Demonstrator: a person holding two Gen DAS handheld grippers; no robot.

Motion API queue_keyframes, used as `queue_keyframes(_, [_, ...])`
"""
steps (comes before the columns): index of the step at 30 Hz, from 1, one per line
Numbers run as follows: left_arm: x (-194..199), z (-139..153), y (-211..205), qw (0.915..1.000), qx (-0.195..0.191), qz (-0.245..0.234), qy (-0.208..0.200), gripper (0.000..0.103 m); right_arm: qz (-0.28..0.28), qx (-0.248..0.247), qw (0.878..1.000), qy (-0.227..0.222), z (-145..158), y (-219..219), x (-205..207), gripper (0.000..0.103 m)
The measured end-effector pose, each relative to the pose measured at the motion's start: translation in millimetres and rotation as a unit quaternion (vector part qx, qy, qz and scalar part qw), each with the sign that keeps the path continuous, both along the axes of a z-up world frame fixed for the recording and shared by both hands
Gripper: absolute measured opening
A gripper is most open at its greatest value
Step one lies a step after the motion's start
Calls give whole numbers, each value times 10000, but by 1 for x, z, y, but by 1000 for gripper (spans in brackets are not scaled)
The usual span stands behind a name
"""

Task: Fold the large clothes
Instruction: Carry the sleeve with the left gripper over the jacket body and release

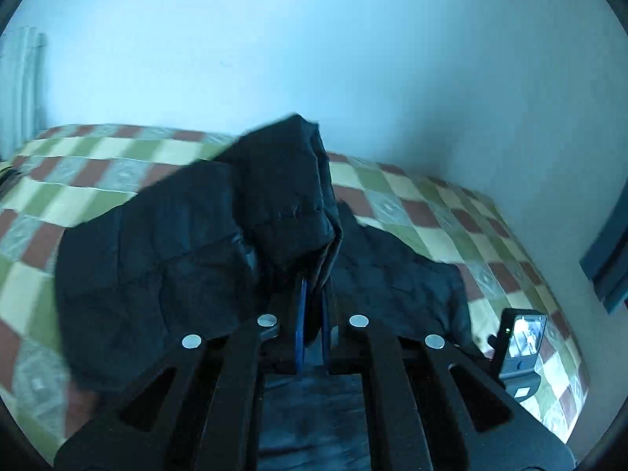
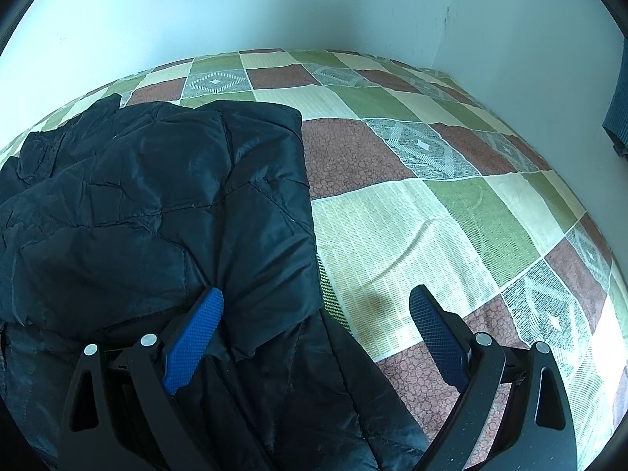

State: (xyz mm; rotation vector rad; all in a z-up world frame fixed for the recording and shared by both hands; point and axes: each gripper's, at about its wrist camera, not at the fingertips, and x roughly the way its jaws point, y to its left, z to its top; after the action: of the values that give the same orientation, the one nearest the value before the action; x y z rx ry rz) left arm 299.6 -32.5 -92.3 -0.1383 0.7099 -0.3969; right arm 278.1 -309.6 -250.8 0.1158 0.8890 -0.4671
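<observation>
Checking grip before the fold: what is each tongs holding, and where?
Left tongs: shut on a raised jacket fold. Right tongs: open, holding nothing.

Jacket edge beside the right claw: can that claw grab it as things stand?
Probably yes. The right claw is open, the jacket hem lies between its fingers, and nothing covers it.

The jacket is black w/ a bit of shine and stitched quilt lines. The bed cover is a checker of squares: green, pale yellow w/ thin stripes, brick red w/ tiny pebble marks, and grey-white squares w/ diamond shapes. The wall is plain pale blue-white. The right hand-held gripper is black, and its fingers have bright blue dotted pads. The left hand-held gripper is black too, w/ blue pad edges & round silver bolts.
</observation>
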Motion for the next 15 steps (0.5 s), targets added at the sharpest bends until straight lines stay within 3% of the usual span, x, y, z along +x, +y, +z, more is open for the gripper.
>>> queue_keyframes(9, [27,-59,-100,9958,164,-688,585,5,-3,91,10000,-19,-1,-2,-1,94])
queue_keyframes(15, [33,-79,-144,9919,174,-1004,760,6,-3,86,10000,-18,-1,-2,-1,94])
